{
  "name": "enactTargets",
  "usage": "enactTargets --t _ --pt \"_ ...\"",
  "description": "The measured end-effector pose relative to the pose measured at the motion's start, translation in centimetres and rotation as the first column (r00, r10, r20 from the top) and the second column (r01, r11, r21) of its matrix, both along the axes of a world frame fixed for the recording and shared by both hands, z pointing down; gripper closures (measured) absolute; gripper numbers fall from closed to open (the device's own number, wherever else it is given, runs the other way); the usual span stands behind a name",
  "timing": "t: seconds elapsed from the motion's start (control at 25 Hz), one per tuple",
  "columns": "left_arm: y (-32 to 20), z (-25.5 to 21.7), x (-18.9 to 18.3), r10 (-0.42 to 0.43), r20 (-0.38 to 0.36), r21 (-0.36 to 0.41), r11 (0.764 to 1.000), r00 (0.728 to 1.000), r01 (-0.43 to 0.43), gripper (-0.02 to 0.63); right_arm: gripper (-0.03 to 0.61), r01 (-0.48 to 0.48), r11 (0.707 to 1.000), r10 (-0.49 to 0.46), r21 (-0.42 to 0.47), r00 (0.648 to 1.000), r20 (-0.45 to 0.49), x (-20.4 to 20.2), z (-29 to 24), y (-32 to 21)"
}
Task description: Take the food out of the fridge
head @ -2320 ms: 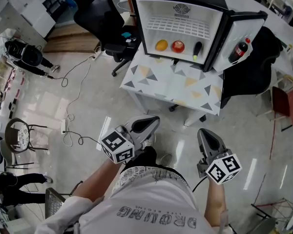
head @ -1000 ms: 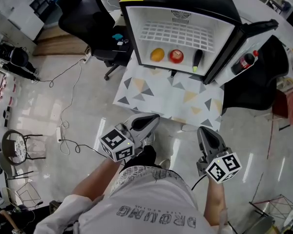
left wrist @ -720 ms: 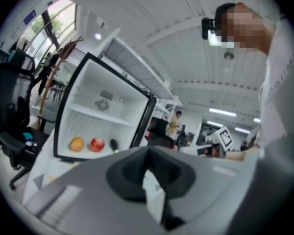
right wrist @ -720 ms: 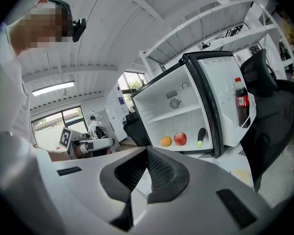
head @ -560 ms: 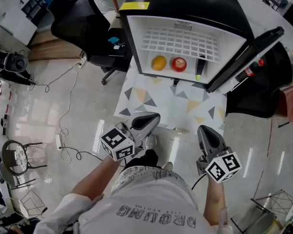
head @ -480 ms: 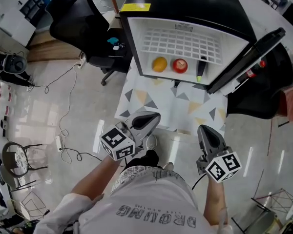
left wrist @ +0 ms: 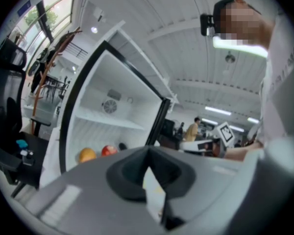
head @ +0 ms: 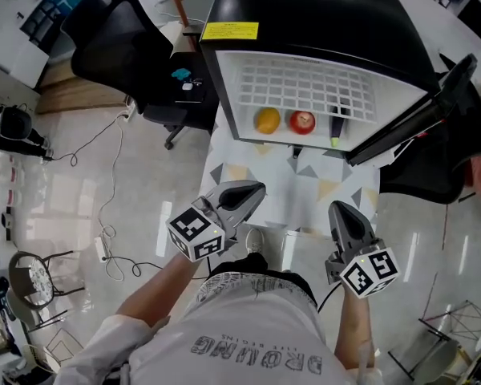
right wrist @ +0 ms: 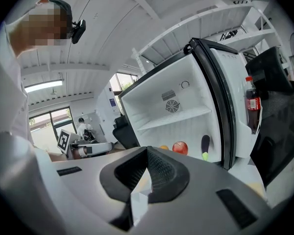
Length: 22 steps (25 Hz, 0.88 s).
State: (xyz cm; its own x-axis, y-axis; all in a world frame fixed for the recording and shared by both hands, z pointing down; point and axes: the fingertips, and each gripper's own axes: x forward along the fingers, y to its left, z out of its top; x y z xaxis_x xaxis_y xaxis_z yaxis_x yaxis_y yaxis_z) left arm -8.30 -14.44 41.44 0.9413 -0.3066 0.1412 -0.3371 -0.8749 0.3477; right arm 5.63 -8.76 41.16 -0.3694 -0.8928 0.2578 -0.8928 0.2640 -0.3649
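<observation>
A black mini fridge (head: 321, 22) stands open on a small patterned table (head: 305, 195). On its floor lie an orange (head: 267, 119), a red apple (head: 302, 121) and a dark eggplant (head: 337, 128) with a green tip. My left gripper (head: 255, 188) is shut and empty, short of the table's near edge. My right gripper (head: 339, 209) is beside it, also shut and empty. The left gripper view shows the orange (left wrist: 86, 154) and apple (left wrist: 108, 150) over its jaws. In the right gripper view are the apple (right wrist: 180, 147) and eggplant (right wrist: 205, 147).
The fridge door (head: 421, 111) swings out to the right, with a cola bottle (right wrist: 253, 104) in its shelf. A black office chair (head: 120, 38) stands left of the table. Cables (head: 112, 207) trail over the glossy floor at left.
Both grippers have advanced toward the fridge, which now looms larger and closer in the head view. Both stayed shut and empty; the food has not moved.
</observation>
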Motion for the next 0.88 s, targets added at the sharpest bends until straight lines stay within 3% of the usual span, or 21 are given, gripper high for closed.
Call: enactTargets --t 0.44,0.88 --pt "-2.9 -0.2 2.3 0.006 0.007 0.044 0.999 1.000 -0.006 0.607 0.578 -0.034 0.999 0.034 0.029 0.999 0.006 0.7 -0.1 -1.7" --pt "-4.5 1.4 8.8 -0.058 0.066 0.074 0.996 0.996 0.054 0.606 0.578 -0.039 0.995 0.035 0.095 0.998 0.052 5.3 -1.1 -1.8"
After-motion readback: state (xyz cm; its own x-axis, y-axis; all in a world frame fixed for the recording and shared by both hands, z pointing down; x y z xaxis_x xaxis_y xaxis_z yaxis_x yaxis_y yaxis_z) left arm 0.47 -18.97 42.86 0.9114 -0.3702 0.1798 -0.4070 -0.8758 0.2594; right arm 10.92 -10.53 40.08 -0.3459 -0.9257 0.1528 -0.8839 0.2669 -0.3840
